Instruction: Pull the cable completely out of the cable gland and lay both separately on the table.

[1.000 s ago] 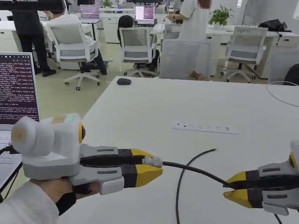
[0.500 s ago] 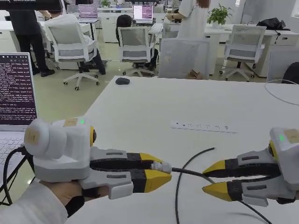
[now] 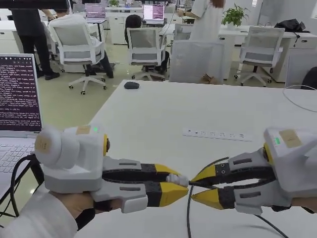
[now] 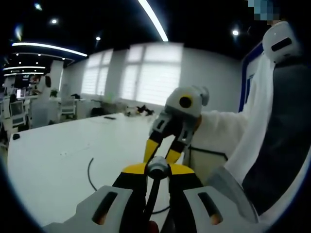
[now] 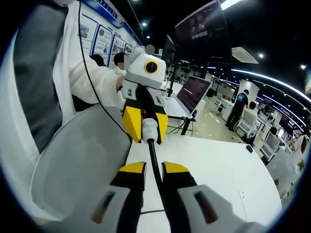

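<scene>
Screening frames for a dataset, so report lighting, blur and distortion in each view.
Head view: even office light, sharp, straight lines, the white table a little bright. Left gripper view: strong fisheye bend, windows blown out, dark above, the cable gland near the lens slightly soft. Right gripper view: same bend, the light strip curved, dark upper half, the black cable fairly sharp.

the pale cable gland (image 3: 177, 179) is held aloft. the black cable (image 3: 187, 214) is seated in it, looped over the table (image 3: 148, 114).
</scene>
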A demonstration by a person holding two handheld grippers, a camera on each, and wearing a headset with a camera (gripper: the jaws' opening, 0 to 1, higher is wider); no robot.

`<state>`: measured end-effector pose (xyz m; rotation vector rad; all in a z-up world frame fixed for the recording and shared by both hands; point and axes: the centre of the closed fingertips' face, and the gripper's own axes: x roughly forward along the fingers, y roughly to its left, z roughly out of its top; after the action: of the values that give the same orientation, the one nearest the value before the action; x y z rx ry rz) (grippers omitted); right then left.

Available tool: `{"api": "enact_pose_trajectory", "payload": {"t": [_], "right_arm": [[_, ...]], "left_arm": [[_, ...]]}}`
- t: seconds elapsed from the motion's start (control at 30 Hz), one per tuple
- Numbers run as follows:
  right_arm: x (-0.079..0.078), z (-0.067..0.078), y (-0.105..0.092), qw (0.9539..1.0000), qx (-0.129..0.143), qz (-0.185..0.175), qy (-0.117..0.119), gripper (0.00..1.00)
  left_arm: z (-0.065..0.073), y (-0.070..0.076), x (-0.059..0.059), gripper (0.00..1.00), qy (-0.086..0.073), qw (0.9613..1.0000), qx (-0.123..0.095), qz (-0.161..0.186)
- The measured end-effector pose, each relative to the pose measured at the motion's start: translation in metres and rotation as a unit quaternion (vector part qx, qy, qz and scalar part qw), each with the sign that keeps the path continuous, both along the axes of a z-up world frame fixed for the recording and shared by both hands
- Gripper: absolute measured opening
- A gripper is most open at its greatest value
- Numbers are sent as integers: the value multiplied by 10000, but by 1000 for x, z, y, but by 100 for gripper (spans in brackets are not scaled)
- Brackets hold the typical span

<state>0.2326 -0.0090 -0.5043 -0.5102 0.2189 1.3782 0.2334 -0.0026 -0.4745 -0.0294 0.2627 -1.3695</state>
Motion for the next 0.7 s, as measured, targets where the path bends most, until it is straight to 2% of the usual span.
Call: {"api": "enact_pose_trajectory", "payload": {"t": [0.1, 0.47, 0.7], "right_arm": [[0, -1, 0, 10000, -11, 28, -5, 6], [-2, -2, -3, 10000, 13, 64, -8, 4], [-5, -6, -4, 9999, 0, 101, 45, 4]], "left_arm": [[-1, 0, -2, 17, 7, 10000, 6, -23], [-1, -2, -1, 17, 27, 10000, 4, -56], [-5, -4, -3, 17, 28, 9999, 77, -109]]}}
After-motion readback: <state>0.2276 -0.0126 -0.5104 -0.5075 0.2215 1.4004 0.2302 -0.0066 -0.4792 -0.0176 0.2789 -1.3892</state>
